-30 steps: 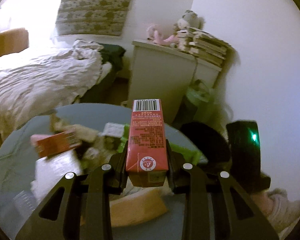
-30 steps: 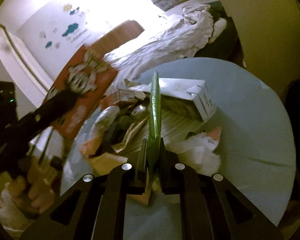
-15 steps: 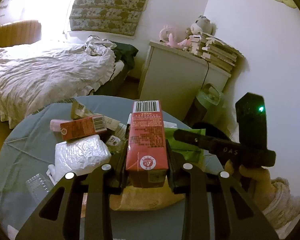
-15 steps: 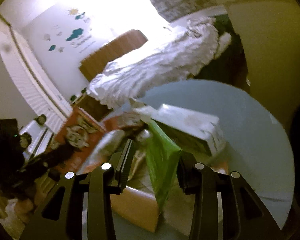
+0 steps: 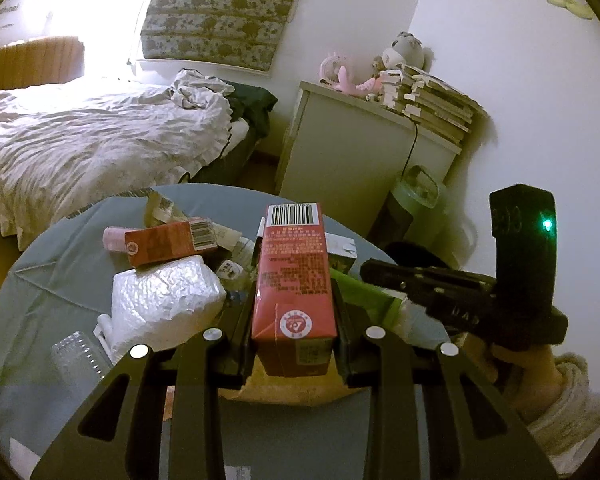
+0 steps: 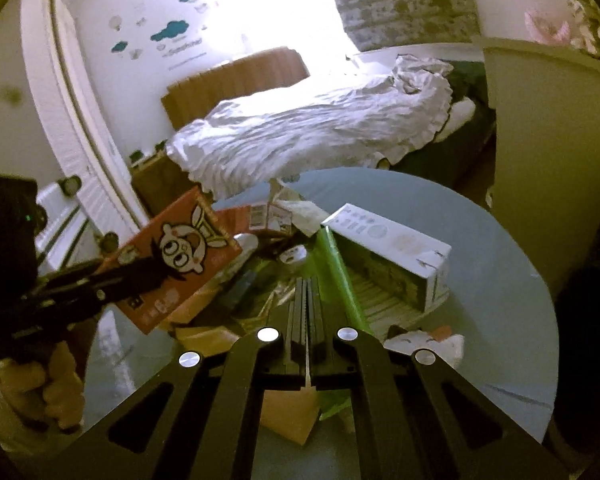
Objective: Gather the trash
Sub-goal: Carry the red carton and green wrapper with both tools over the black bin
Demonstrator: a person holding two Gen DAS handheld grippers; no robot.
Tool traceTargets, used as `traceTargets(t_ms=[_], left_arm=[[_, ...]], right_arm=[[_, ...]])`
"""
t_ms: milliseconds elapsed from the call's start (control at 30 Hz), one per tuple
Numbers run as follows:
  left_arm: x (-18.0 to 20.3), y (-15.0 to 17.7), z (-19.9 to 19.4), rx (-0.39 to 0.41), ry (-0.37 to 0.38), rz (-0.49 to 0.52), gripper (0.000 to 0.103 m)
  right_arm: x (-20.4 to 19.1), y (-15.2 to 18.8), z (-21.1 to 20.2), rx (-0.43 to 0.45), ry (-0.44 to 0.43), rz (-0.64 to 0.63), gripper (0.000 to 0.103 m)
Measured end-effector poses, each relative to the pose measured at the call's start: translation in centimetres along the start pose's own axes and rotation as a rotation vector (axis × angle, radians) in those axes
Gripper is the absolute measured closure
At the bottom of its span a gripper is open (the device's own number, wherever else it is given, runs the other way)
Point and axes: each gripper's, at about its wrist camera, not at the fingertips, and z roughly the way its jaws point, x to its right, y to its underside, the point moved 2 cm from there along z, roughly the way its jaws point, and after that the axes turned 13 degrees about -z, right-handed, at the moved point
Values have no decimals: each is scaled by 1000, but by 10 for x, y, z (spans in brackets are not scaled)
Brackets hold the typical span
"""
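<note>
Red carton (image 5: 294,276) stands upright, clamped between the pads of the left tool (image 5: 294,312) above the round grey tabletop (image 5: 60,272). The right tool (image 6: 306,300) has just been closing; its jaws meet with nothing between them, and the green wrapper (image 6: 336,276) lies just beside them on its right, over the trash pile. On the tabletop lie another red carton (image 5: 168,242), a crumpled white bag (image 5: 164,300) and a white box (image 6: 392,256). A hand (image 6: 56,384) grips the left tool's handle.
</note>
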Motion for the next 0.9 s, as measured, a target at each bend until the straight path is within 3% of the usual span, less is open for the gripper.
traceTargets(t_ms=[67,133,200,233,300,333,367,400,533,633,733,800,900], left_arm=[[1,1,1,-2,0,0,72],[2,1,1,-1,2,2,72],[4,2,1,-2,1,5,71],[4,3,1,-3,-2,6,71],[4,4,0,-4,-5,4,71],[4,4,0,-4,-5,3,71],[3,3,0,-3,-7,3,71],[2,3,-1,-2,-10,2,71],[1,3,-1,1,-9,4,71],[5,4,2,0,-13,29,71],[12,4,5,-3,4,44,72],[21,3,11,-15,20,55,72],[39,0,25,-35,59,64,72]], right_arm=[[11,1,6,-38,-13,57,99],[18,0,15,-68,-32,83,64],[19,-1,23,-85,-16,68,39],[20,-1,30,-107,-5,59,38],[20,-1,45,-155,-12,47,43],[19,0,51,-173,-28,37,65],[16,-1,55,-187,-32,22,74],[14,-1,55,-182,-28,7,92],[7,-4,36,-88,-74,11,97],[15,-7,6,12,-59,44,97],[38,-6,-35,156,-69,148,97],[64,2,-68,244,-20,228,97],[100,22,-105,304,145,301,97]])
